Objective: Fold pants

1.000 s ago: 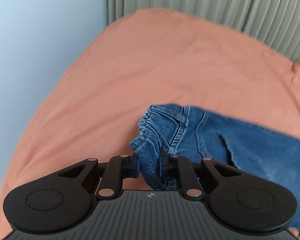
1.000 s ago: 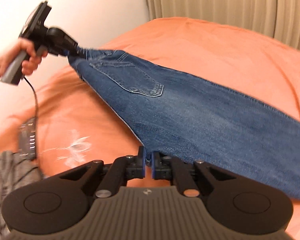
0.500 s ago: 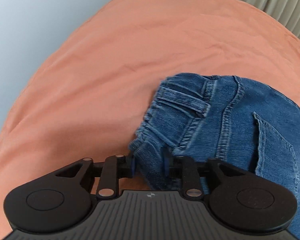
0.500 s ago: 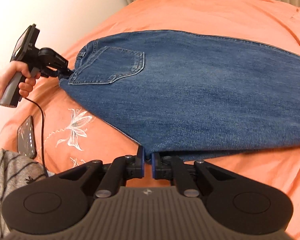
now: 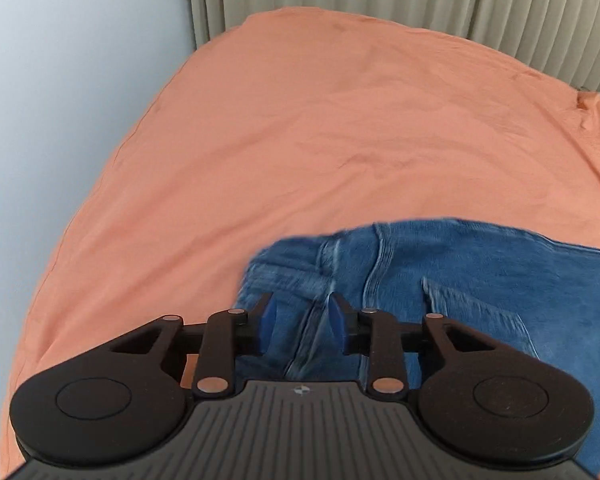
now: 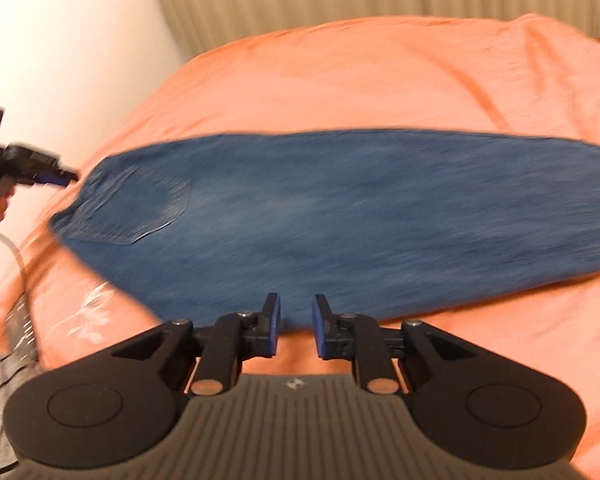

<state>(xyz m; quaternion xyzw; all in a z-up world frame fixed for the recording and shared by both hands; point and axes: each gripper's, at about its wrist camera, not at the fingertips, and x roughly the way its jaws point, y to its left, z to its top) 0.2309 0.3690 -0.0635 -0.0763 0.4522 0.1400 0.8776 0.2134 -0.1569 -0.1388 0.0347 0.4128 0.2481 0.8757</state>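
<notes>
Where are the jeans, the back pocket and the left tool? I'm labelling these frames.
jeans (image 6: 380, 216): right wrist view, middle of the denim.
back pocket (image 6: 140, 208): right wrist view, centre of the patch.
left tool (image 5: 298, 322): left wrist view, the gap between its open fingertips.

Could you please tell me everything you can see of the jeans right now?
The jeans are blue denim, lying flat across the orange bedsheet, back pocket up near the waistband end. Both the left gripper and right gripper are open, so neither holds them. The picture is motion-blurred.
</notes>
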